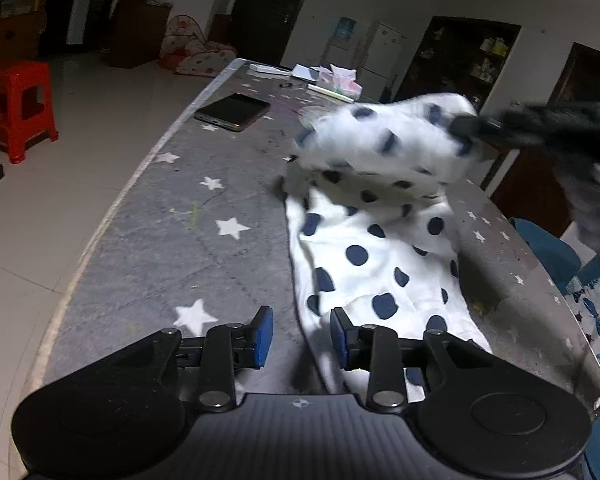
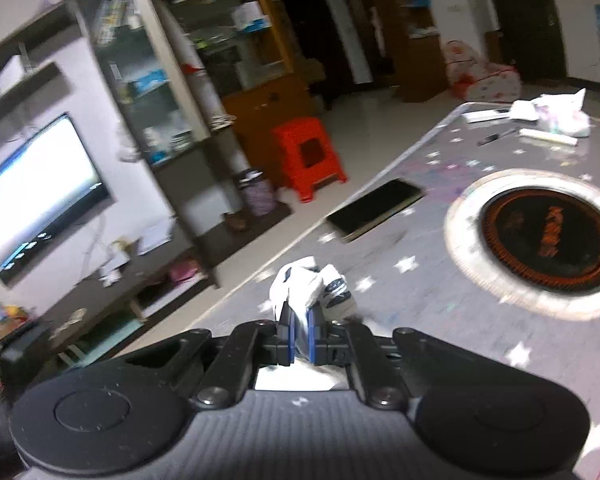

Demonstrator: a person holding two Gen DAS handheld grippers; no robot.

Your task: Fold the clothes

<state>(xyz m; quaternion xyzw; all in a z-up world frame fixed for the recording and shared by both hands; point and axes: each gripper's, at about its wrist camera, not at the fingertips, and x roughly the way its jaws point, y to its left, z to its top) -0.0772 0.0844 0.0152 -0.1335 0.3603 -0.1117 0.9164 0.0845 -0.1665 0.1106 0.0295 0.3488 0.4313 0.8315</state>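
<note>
A white garment with dark blue dots (image 1: 380, 248) lies along the grey star-print table (image 1: 160, 220). My left gripper (image 1: 301, 336) hovers over the garment's near left edge. Its blue pads (image 1: 265, 336) stand apart, with cloth under and between them but not pinched. The right gripper (image 1: 468, 126) appears blurred at the far right, holding the garment's far end lifted and folded over toward me. In the right wrist view my right gripper (image 2: 300, 332) is shut on a bunched bit of the dotted garment (image 2: 304, 284), above the table.
A dark phone (image 1: 233, 112) lies near the table's left edge. Papers and a tissue pack (image 1: 340, 80) sit at the far end. A round dark burner inset (image 2: 548, 236) is in the tabletop. A red stool (image 1: 22, 108) stands on the floor at left.
</note>
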